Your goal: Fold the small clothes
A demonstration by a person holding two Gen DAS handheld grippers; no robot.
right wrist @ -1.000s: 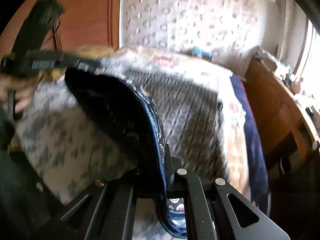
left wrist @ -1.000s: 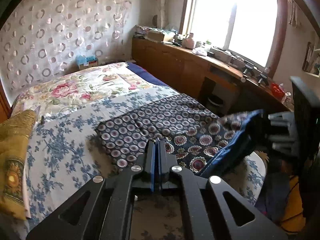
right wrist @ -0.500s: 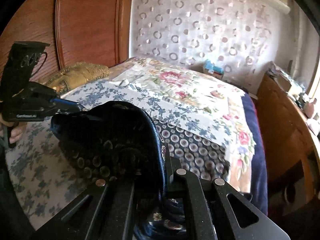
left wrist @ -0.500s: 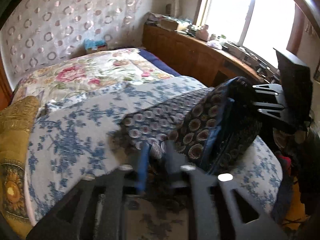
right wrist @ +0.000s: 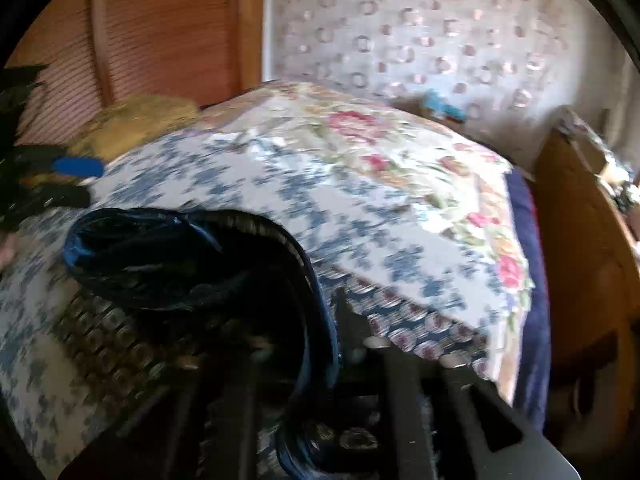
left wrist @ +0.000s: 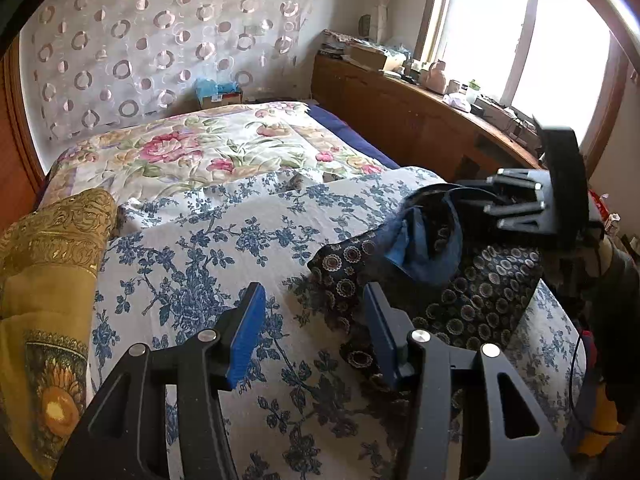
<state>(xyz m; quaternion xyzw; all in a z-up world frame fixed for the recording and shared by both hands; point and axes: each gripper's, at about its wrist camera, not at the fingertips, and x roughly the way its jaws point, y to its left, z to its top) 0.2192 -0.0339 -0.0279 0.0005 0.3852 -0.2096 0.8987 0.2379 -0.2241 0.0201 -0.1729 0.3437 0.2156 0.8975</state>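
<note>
A dark navy garment (left wrist: 460,304) with a ring pattern lies on the blue-flowered bedspread (left wrist: 192,256). Its far edge is folded over, blue lining (left wrist: 420,248) showing. My left gripper (left wrist: 314,320) hovers at the garment's left edge, jaws opening, with only bedspread between its blue pads (left wrist: 248,332). In the left wrist view my right gripper (left wrist: 492,204) sits at the folded edge. In the blurred right wrist view the garment's fold (right wrist: 180,256) bulges ahead, and its hem runs down between the opening jaws of my right gripper (right wrist: 304,344). The pads look apart from the cloth.
A golden pillow (left wrist: 44,264) lies at the left of the bed and a pink-flowered quilt (left wrist: 200,148) behind. A wooden cabinet (left wrist: 400,120) with clutter runs under the window on the right. The left gripper's blue pad (right wrist: 78,167) shows at the left edge of the right wrist view.
My left gripper let go of the garment's corner and opened over the bedspread. My right gripper carried the other edge across, folding it over, and its jaws have parted.
</note>
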